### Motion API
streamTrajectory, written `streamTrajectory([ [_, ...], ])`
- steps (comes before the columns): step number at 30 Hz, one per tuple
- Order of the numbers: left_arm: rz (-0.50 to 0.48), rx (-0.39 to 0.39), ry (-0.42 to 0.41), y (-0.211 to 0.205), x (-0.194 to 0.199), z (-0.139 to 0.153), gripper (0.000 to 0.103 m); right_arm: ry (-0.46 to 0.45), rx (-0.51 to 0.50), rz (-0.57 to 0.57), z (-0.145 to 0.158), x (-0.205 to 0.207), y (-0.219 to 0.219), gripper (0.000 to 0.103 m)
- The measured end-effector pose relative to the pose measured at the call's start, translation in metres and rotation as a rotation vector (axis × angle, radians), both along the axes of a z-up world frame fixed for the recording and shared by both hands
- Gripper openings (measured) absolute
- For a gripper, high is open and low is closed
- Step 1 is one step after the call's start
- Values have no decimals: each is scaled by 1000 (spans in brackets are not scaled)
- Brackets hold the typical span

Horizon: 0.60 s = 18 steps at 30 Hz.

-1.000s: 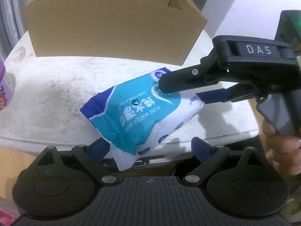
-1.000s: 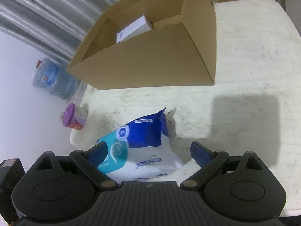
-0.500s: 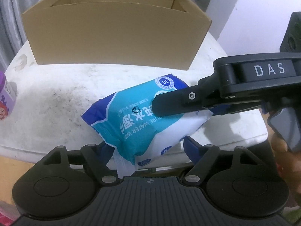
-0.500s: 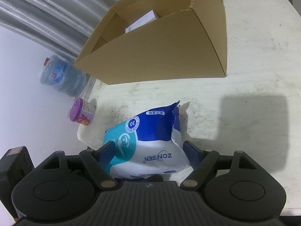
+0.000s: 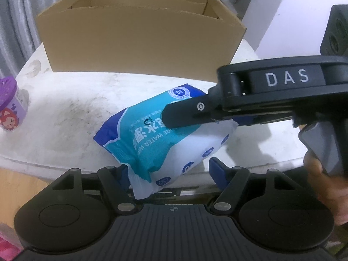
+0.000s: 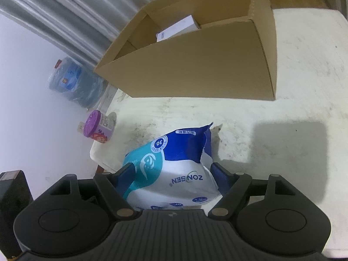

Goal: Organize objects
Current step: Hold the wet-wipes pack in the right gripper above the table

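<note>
A blue, teal and white wipes pack [image 5: 156, 145] lies tilted at the white table's front edge [image 5: 54, 119], its lower end past the edge. My left gripper [image 5: 169, 171] has the pack between its closing jaws: the left pad touches it and the right pad stands just clear. My right gripper [image 6: 171, 171] is shut on the pack [image 6: 174, 165], with both blue pads against its sides. In the left wrist view one of its fingers [image 5: 187, 115] lies across the top of the pack from the right. An open cardboard box [image 5: 139, 43] stands behind.
The cardboard box [image 6: 195, 69] holds a white carton [image 6: 176, 28]. A purple-lidded jar [image 6: 97, 128] stands at the table's left corner. A water jug [image 6: 71, 82] sits on the floor beyond. A hand [image 5: 326, 184] grips the right tool's handle.
Both pairs of jaws have narrowed around the wipes pack, and the right pads now press its sides. The right gripper's finger has slid further over the pack.
</note>
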<state>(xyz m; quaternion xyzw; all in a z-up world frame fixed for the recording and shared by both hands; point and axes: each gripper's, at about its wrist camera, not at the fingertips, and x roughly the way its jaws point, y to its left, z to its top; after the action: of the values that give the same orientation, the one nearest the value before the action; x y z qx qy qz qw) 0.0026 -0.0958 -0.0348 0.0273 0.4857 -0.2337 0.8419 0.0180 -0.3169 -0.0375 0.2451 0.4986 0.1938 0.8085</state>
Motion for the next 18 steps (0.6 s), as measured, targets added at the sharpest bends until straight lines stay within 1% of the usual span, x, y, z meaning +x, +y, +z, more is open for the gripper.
streamTrajectory([
  [5,23,-9,1,-1,1,-4,71,28,14,-17,-3,-1,-5,79],
  [12,34,-9,12,-1,0,-6,73,46,29,-41,-5,-7,-15,80],
  [18,37,-12,14,-1,3,-7,75,47,32,-49,-6,-6,-12,80],
])
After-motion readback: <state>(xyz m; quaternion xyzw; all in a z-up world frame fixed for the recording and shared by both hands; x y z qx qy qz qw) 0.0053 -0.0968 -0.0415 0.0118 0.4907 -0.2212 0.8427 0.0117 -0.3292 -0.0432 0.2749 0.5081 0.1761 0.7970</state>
